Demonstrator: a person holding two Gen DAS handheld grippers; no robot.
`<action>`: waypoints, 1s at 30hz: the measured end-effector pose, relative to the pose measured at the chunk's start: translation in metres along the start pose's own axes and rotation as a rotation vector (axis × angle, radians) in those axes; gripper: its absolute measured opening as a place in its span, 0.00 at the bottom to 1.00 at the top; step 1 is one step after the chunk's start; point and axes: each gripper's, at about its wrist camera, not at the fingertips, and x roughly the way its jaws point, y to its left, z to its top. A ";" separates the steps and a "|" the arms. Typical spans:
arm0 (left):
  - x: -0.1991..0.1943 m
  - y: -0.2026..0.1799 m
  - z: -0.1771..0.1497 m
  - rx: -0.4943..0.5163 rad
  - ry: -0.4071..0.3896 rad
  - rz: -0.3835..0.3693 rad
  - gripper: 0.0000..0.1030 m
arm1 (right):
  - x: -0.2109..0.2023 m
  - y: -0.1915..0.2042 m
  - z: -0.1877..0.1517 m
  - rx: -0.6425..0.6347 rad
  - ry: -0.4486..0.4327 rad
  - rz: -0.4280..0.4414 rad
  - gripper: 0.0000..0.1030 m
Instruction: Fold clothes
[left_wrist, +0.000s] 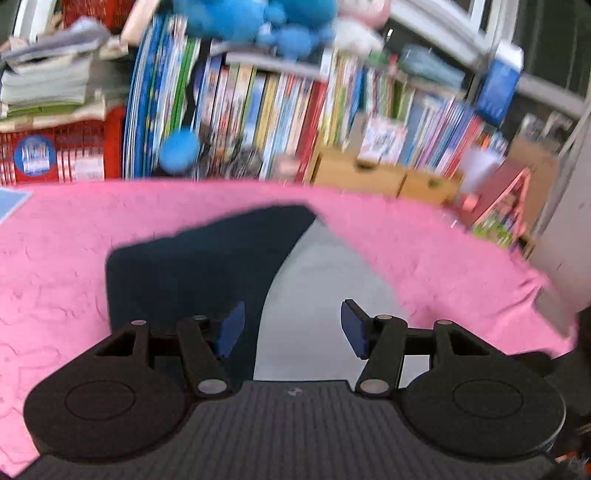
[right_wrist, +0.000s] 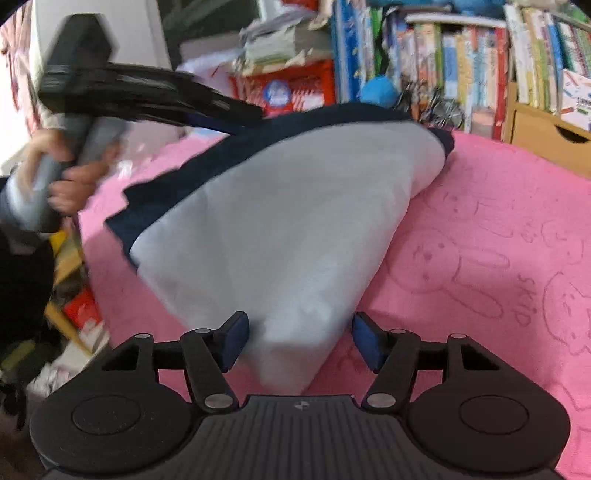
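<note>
The right gripper (right_wrist: 299, 341) sat nearest the lens, its blue pads (right_wrist: 233, 341) standing apart on either side of the near corner of a folded garment (right_wrist: 280, 229), not pressing on it, so it looked released. Beneath everything spread the pink blanket (right_wrist: 498, 240), printed with faint rabbit outlines, and on it lay the garment, pale grey with a navy part (right_wrist: 236, 147) showing along its far edge. It already lay in a compact, roughly wedge-shaped bundle, so the folding seemed well along; what was left was probably a last fold or a squaring-up, though the blur hid finer creases. In the right wrist view the left gripper (right_wrist: 236, 110) reached over the navy edge, gripped by a hand (right_wrist: 70, 177). From its own camera the left gripper (left_wrist: 291, 330) hung partly open above the cloth, its pads (left_wrist: 231, 330) holding nothing. Books (left_wrist: 280, 110) crowded the shelf behind.
</note>
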 end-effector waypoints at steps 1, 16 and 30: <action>0.006 0.005 -0.005 -0.007 0.014 0.012 0.55 | -0.006 -0.004 0.002 0.023 0.015 0.000 0.59; 0.007 0.007 -0.053 0.140 -0.104 0.037 0.59 | 0.119 -0.026 0.175 0.005 -0.067 -0.256 0.17; 0.012 0.011 -0.051 0.118 -0.093 -0.011 0.75 | 0.202 -0.078 0.212 0.093 -0.050 -0.295 0.00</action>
